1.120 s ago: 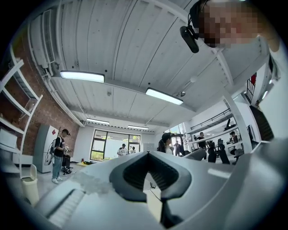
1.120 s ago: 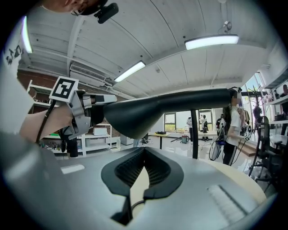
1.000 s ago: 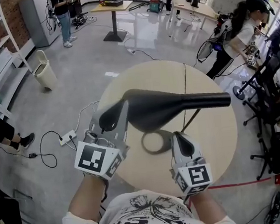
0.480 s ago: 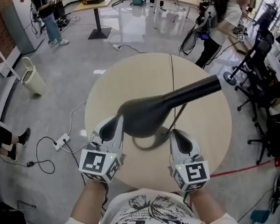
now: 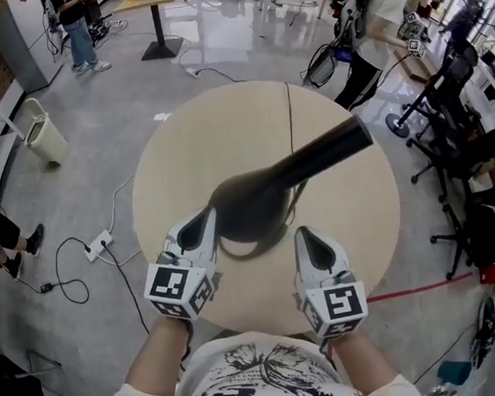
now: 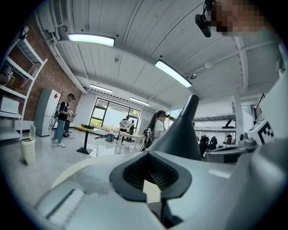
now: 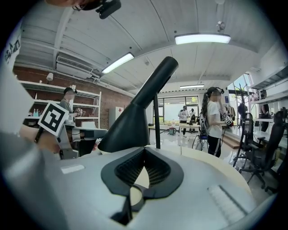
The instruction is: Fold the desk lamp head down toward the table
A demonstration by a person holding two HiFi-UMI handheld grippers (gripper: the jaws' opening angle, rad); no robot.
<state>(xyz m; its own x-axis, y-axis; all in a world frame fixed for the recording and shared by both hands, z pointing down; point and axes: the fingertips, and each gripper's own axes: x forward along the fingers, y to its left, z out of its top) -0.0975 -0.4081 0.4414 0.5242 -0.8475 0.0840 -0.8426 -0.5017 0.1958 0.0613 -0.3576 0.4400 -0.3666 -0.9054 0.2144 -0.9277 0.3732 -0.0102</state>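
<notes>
The head (image 5: 253, 205) hangs low over the near half of the desk (image 5: 221, 125), with its arm (image 5: 326, 150) rising away to the right. The left claw (image 5: 204, 226), jaws together on nothing, sits at the head's left rim. The right claw (image 5: 308, 237), also closed and empty, waits just beside the base (image 5: 239, 253).

To finish well, I'd press down on the head's top with the left claw while the right pins the base against sliding. The near desk edge lies close under both claws, and the open room is on the far side.
</notes>
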